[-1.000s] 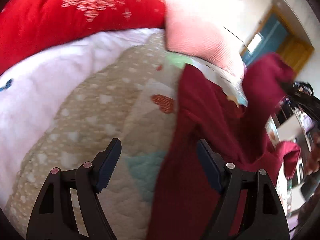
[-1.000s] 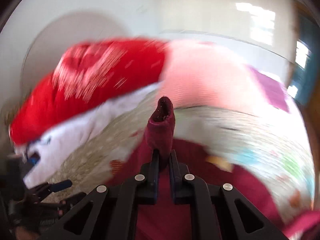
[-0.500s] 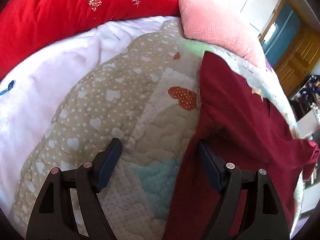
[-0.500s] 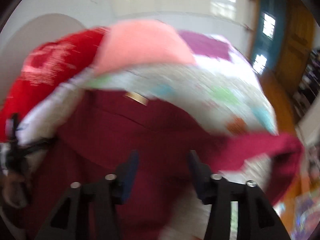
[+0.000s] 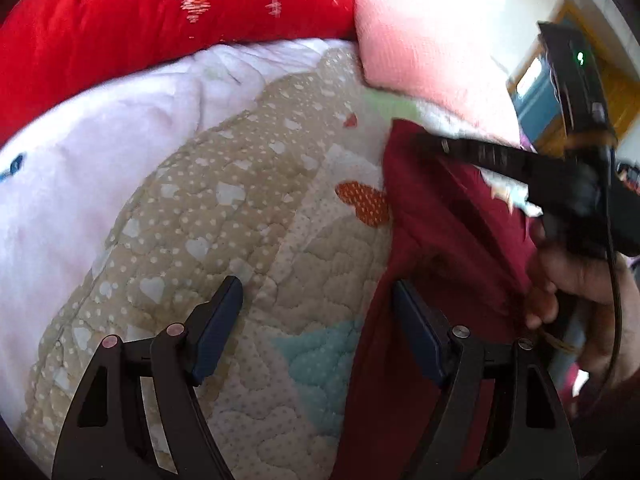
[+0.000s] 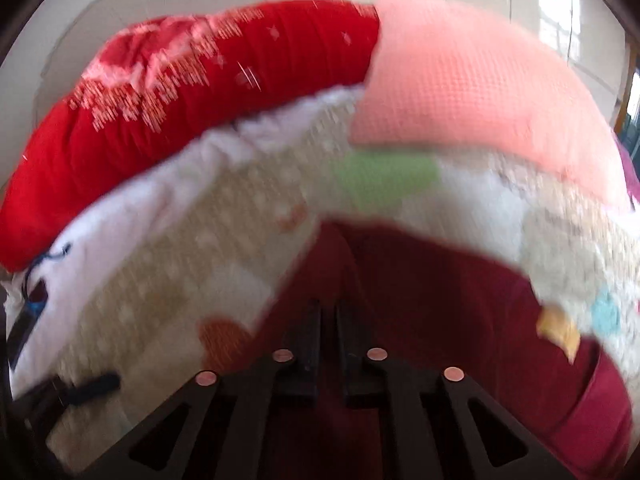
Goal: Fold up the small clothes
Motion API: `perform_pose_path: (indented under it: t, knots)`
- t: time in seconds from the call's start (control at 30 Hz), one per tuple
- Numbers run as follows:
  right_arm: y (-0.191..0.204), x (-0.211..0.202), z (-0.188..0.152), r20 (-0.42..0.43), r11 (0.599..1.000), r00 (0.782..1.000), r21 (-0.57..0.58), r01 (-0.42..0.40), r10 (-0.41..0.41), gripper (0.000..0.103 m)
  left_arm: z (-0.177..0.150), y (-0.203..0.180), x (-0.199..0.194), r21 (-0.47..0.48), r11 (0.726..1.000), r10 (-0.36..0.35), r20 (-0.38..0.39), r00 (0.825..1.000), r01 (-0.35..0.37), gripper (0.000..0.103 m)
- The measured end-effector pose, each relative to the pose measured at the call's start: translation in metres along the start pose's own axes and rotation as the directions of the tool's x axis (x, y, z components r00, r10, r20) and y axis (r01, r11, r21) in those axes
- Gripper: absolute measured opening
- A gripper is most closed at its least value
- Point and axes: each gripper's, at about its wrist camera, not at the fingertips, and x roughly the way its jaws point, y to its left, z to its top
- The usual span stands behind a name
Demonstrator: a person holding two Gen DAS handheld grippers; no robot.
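A dark red garment (image 5: 432,280) lies on the quilted bed cover (image 5: 224,216), at the right in the left wrist view. My left gripper (image 5: 318,300) is open and empty over the quilt, its right finger at the garment's left edge. My right gripper (image 6: 328,312) has its jaws nearly together over the dark red garment (image 6: 440,300); the view is blurred and I cannot tell whether cloth is between them. The right gripper also shows in the left wrist view (image 5: 432,144), reaching over the garment's far edge.
A red pillow (image 5: 160,20) and a pink pillow (image 5: 420,40) lie at the head of the bed. A white blanket (image 5: 100,152) lies at the left. A doorway (image 5: 560,92) is at the far right.
The right gripper let go of the sleeve, opened, then swung back left over the garment with its jaws nearly closed. The garment now lies flat. The left gripper stayed open in place.
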Motion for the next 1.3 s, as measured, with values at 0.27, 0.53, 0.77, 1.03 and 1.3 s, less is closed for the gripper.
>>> perform_pose_path:
  t: [0.27,0.53,0.77,1.03,1.3]
  knots:
    - [0.005,-0.022,0.018,0.061,0.994,0.995,0.057,-0.088,0.085,0.003,0.004,0.007,-0.005,-0.03,0.999,0.03,0.03,0.999,-0.029,0.078]
    - [-0.02,-0.044,-0.018,-0.011,0.997,0.997,0.001,-0.079,0.079,0.051,-0.002,-0.004,-0.009,0.005,1.0,-0.002,0.041,0.999,0.002,0.078]
    - [0.003,-0.01,-0.003,-0.013,0.998,1.0,-0.058,-0.02,0.02,0.004,0.002,0.007,-0.02,-0.024,1.0,0.006,0.077,0.997,-0.004,0.078]
    - [0.024,0.003,0.008,-0.002,0.995,0.996,-0.054,-0.084,0.084,0.009,0.006,0.015,-0.026,-0.041,0.998,-0.05,0.119,0.992,0.055,0.078]
    - [-0.056,-0.099,-0.046,0.034,0.996,0.996,0.009,0.084,-0.084,0.046,0.003,-0.018,-0.004,0.078,0.995,-0.062,0.058,0.996,0.058,0.078]
